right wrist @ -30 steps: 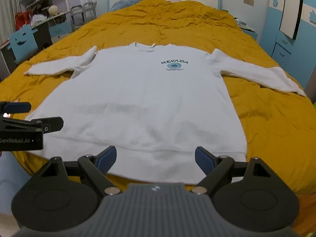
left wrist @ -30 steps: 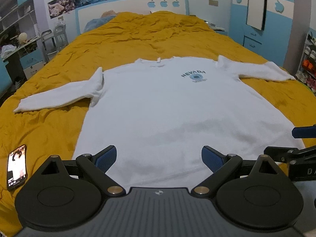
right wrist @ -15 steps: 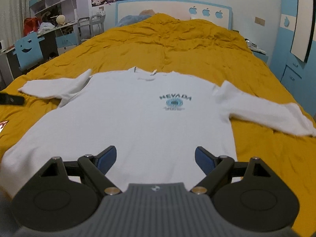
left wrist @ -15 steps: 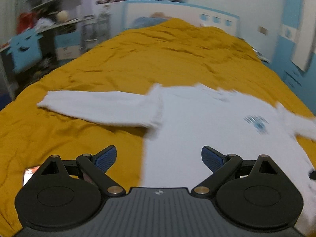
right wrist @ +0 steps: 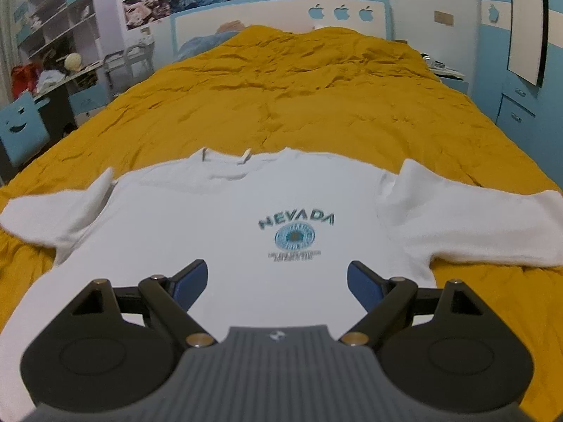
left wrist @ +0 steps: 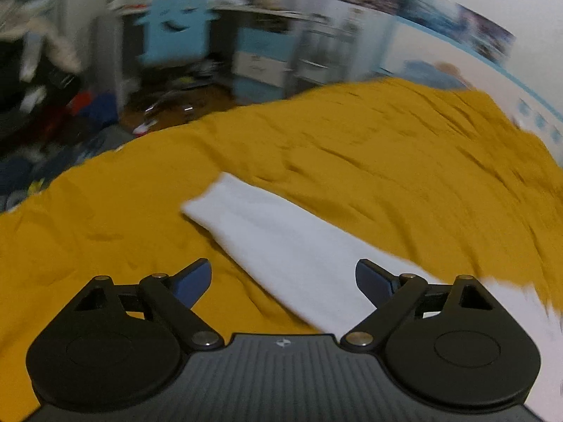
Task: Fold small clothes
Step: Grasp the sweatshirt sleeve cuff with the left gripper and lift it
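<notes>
At the far left of the room stands a cluttered desk with a blue chair (right wrist: 21, 130) whose back bears a cut-out smile, and shelves rise above it. The left tongs (left wrist: 283, 283) hang over the left part of the bed, their blue-padded tips wide apart and holding nothing. The view is blurred, but below and just ahead of them lies the left sleeve (left wrist: 281, 246) of a white sweatshirt (right wrist: 218, 232), flat on the mustard-yellow bedspread (right wrist: 299, 98), with its cuff end pointing away toward the bed's edge. The sweatshirt itself lies spread face up across the near part of the bed, neck toward the headboard (right wrist: 281, 10), both sleeves stretched out sideways. The right tongs (right wrist: 277, 283) hover above its chest, also spread apart and empty, with the "NEVADA" print (right wrist: 295, 232) showing between the tips. The right sleeve (right wrist: 475, 221) reaches toward the blue cabinets (right wrist: 517, 112).
</notes>
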Tool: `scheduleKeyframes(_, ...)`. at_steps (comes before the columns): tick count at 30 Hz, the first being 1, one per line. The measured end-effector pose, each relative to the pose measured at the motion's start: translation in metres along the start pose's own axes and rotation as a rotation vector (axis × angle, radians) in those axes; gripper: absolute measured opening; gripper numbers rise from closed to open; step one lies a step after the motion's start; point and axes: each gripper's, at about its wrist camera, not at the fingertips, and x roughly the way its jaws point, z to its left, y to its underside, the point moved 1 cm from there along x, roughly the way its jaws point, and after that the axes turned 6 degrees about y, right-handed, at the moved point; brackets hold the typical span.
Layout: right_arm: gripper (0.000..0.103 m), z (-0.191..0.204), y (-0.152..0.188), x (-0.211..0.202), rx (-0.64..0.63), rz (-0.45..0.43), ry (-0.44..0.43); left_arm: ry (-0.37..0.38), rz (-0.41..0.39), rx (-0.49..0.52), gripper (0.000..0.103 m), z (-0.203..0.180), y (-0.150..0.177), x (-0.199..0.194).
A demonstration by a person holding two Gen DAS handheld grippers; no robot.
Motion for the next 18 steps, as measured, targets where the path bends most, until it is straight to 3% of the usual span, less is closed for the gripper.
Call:
scheduleKeyframes(4,0.082,0.003,-0.005,0.021,0.0,0.004,-0.005,-0.012,-0.003,-0.185,0.099,0.043,-0.014,0.04)
scheduleKeyframes(10,0.072,0.019,-0.005,0.044,-0.047,0.039,-0.002,0.006,0.022,-0.342,0.068,0.08,-0.012,0.075)
scheduleKeyframes(11,0.071,0.022,-0.005,0.047,-0.053,0.046,0.0,0.016,0.016,-0.362,0.06,0.083,-0.009,0.079)
scheduleKeyframes(12,0.07,0.025,-0.005,0.051,-0.061,0.053,0.0,0.022,0.011,-0.379,0.045,0.087,-0.009,0.082)
scheduleKeyframes(15,0.064,0.033,-0.003,0.057,-0.088,0.066,-0.001,0.06,-0.013,-0.391,0.013,0.092,-0.009,0.082)
scheduleKeyframes(18,0.058,0.036,-0.004,0.058,-0.106,0.068,-0.008,0.088,-0.102,-0.281,0.01,0.072,-0.016,0.059)
